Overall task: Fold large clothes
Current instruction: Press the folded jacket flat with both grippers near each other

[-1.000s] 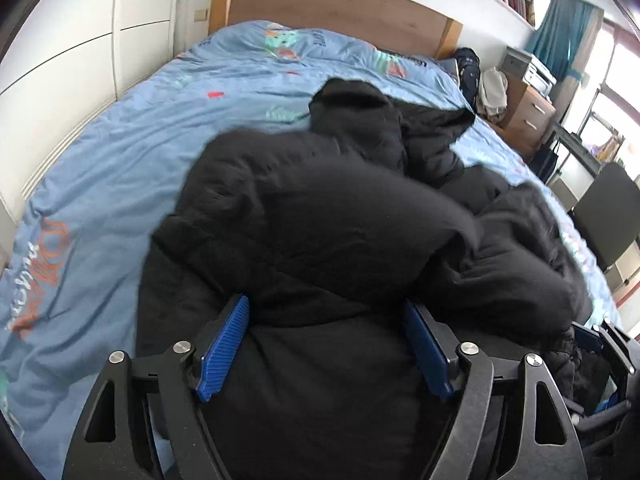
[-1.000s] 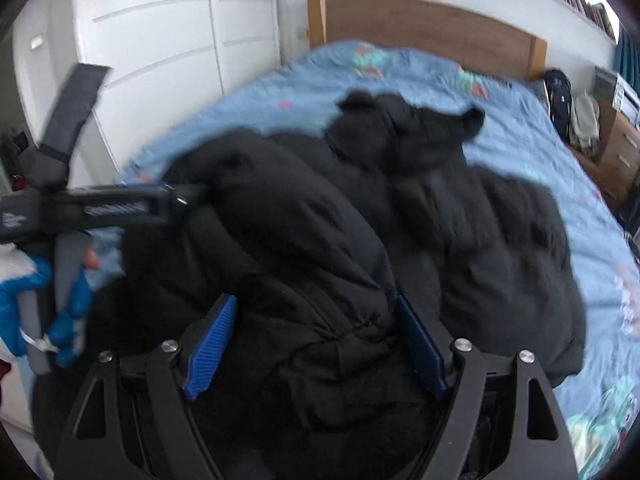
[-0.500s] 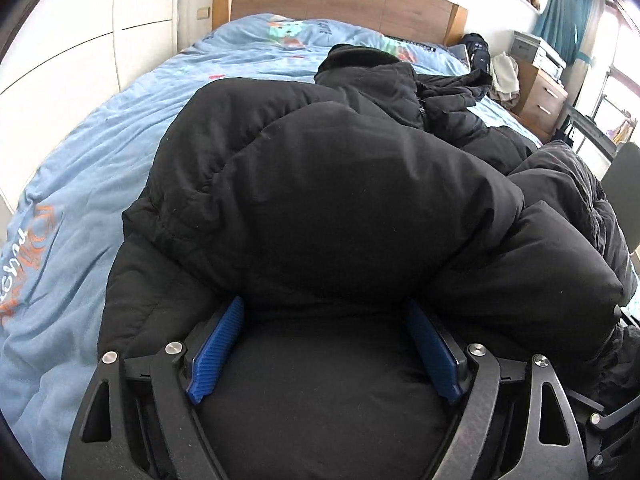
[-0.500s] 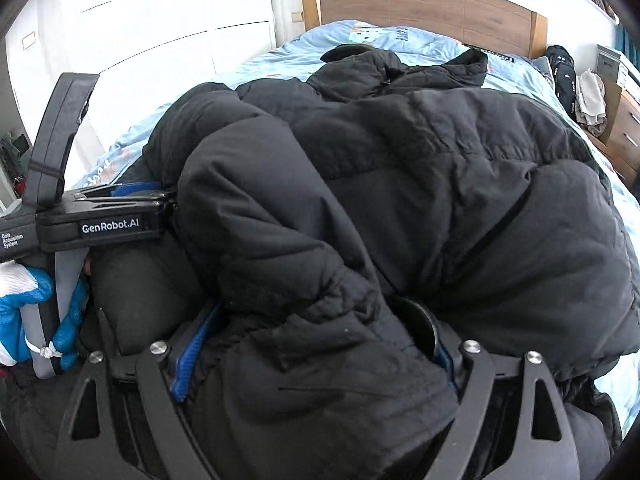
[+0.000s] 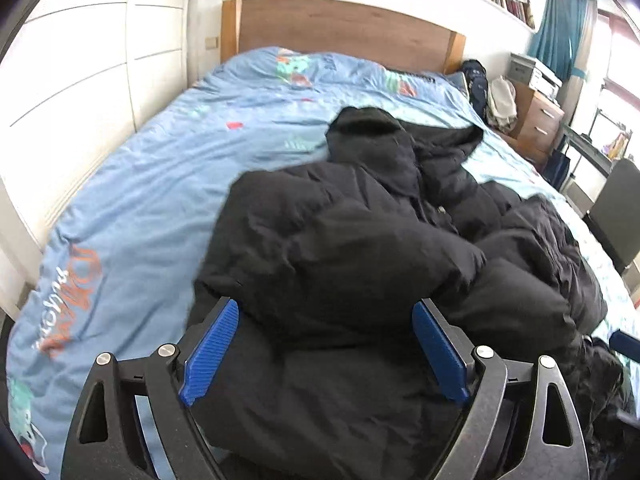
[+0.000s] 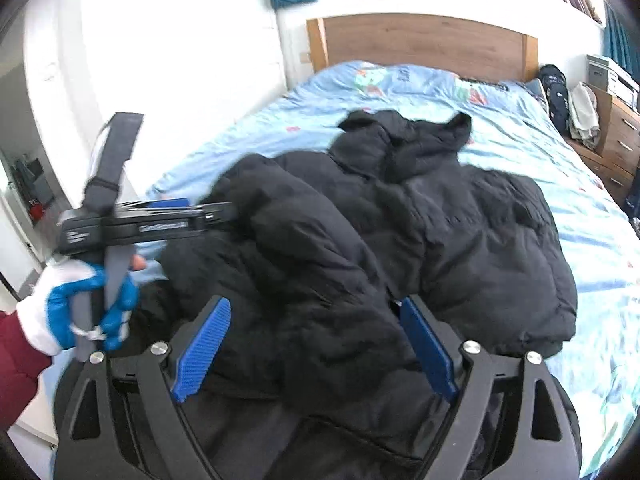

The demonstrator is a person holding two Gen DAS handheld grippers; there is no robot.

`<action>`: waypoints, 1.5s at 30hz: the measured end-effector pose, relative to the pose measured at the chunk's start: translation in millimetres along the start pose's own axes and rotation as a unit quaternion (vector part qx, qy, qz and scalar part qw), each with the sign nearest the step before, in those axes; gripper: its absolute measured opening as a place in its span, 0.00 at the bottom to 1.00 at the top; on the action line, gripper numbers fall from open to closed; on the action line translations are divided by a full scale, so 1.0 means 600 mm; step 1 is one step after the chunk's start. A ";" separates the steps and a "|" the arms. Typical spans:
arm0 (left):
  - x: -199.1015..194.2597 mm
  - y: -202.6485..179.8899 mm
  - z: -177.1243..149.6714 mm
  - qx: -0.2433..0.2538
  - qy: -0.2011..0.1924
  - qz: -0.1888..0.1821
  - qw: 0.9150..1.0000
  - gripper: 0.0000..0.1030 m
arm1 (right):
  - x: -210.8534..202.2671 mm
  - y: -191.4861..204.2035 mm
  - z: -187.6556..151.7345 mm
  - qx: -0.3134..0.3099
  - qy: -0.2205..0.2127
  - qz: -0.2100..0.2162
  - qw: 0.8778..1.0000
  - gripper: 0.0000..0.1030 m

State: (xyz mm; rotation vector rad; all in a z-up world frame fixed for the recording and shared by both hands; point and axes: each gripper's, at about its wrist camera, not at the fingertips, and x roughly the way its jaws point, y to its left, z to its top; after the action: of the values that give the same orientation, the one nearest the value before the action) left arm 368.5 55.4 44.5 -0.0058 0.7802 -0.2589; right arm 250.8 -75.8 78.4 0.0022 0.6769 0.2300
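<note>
A large black puffer jacket [image 5: 380,248] lies bunched on the blue bed [image 5: 160,168], hood towards the headboard. It also shows in the right wrist view [image 6: 420,232]. My left gripper [image 5: 324,348] has its blue pads wide apart, with a thick fold of the jacket's near edge between them. My right gripper [image 6: 312,344] stands the same way, wide apart around a bulky fold of the jacket. The left gripper also shows from the side in the right wrist view [image 6: 216,212], held by a gloved hand [image 6: 84,312] at the jacket's left edge.
A wooden headboard [image 5: 340,28] stands at the far end. White wardrobe doors [image 5: 80,64] run along the left. A wooden dresser [image 5: 536,120], a dark bag [image 5: 476,80] and a dark chair [image 5: 616,208] stand to the right of the bed.
Both grippers have pulled back and up from the jacket. The raised mass of jacket that filled both views half a second ago now lies lower on the bed.
</note>
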 end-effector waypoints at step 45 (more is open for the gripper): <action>0.010 -0.001 -0.111 0.003 0.048 0.059 0.997 0.88 | 0.151 0.010 -0.083 -0.009 0.086 -0.034 0.996 0.85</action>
State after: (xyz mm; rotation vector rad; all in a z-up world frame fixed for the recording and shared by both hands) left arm 326.0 59.1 -7.0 0.0591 0.8716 -0.1502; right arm 287.2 -54.5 -16.3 -0.0578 0.8445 0.1718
